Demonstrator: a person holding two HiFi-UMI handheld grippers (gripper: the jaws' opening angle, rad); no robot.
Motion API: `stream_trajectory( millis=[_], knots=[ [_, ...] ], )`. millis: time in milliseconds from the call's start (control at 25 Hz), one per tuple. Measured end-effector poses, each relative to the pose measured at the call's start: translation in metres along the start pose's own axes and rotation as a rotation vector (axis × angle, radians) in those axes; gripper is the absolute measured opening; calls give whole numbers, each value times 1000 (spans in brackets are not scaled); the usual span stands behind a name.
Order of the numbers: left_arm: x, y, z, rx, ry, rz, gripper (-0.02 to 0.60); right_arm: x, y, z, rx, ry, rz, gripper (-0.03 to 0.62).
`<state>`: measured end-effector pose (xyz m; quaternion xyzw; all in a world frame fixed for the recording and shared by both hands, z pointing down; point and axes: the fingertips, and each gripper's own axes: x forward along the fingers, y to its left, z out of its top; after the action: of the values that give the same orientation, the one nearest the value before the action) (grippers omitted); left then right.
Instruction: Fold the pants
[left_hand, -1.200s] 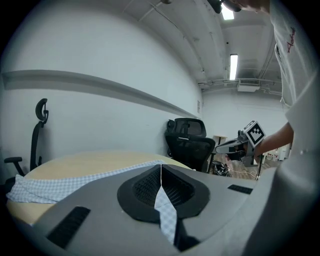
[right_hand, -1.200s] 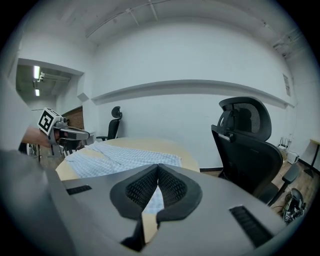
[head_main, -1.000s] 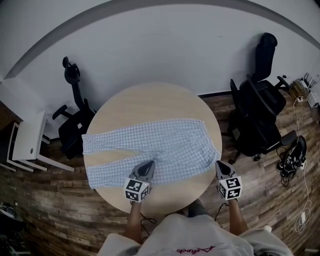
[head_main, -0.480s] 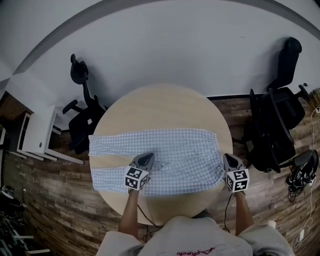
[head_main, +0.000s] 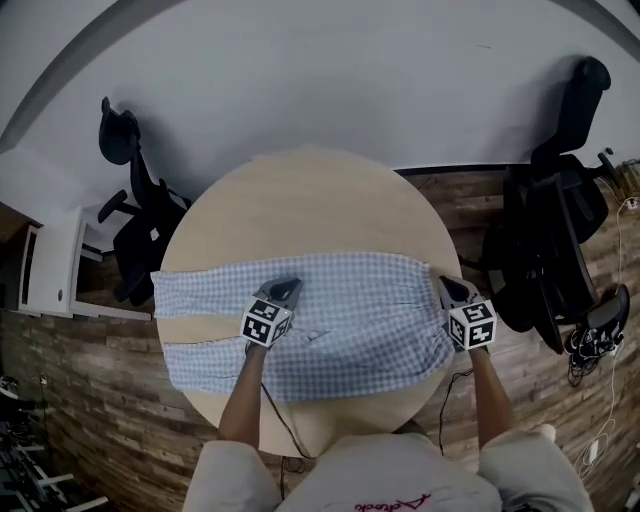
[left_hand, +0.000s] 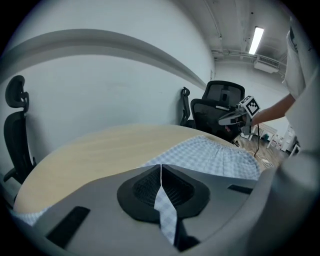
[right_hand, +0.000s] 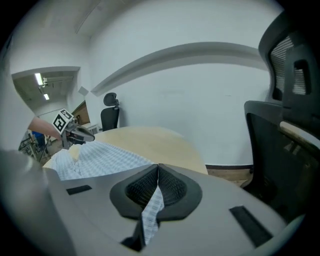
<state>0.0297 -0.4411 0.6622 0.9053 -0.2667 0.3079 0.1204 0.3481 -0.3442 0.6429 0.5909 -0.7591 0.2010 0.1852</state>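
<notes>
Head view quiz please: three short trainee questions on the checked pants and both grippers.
1. True or false: the blue-and-white checked fabric pants lie on the round light wooden table.
2. Which is shut on pants fabric, the left gripper or the right gripper? A) left only B) right only C) both
3. Fill in: in the head view, the pants' legs point toward the picture's ____.
Key: 1 true; 2 C; 3 left.

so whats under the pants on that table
The round wooden table, its top showing around the pants. The part beneath the cloth is covered, so nothing else can be confirmed.
</notes>
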Motion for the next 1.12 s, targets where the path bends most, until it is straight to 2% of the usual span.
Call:
stream_trajectory(
  millis=[120,200,400,560,640,760,800,840,880,920,1040,1120],
  knots=[
    [26,16,-2,48,53,-21,34,29,-6,-1,-133,87,59,31],
    [42,23,-8,126,114,-39,34,46,-7,-7,-270,169,98,31],
    [64,34,-32,430,332,-95,35,68,-2,-34,-627,356,248,29],
    [77,46,-37,640,438,-116,35,79,-10,-49,-845,470,327,29],
    [84,51,-34,669,461,-130,35,86,-15,-46,-855,488,340,31],
    [91,53,-32,648,470,-166,37,95,-14,-42,-784,522,389,43],
    [93,54,-31,647,473,-177,37,96,-12,-43,-763,546,418,119],
    [94,54,-31,646,479,-191,40,98,-11,-45,-745,570,446,158],
    [95,54,-32,645,490,-208,80,100,-11,-46,-728,588,469,158],
    [96,54,-33,647,509,-228,158,102,-11,-46,-712,602,488,158],
    [100,60,-37,696,577,-267,163,108,-11,-51,-679,644,540,147],
    [102,63,-39,703,610,-286,163,110,-9,-56,-678,671,573,138]
  ],
)
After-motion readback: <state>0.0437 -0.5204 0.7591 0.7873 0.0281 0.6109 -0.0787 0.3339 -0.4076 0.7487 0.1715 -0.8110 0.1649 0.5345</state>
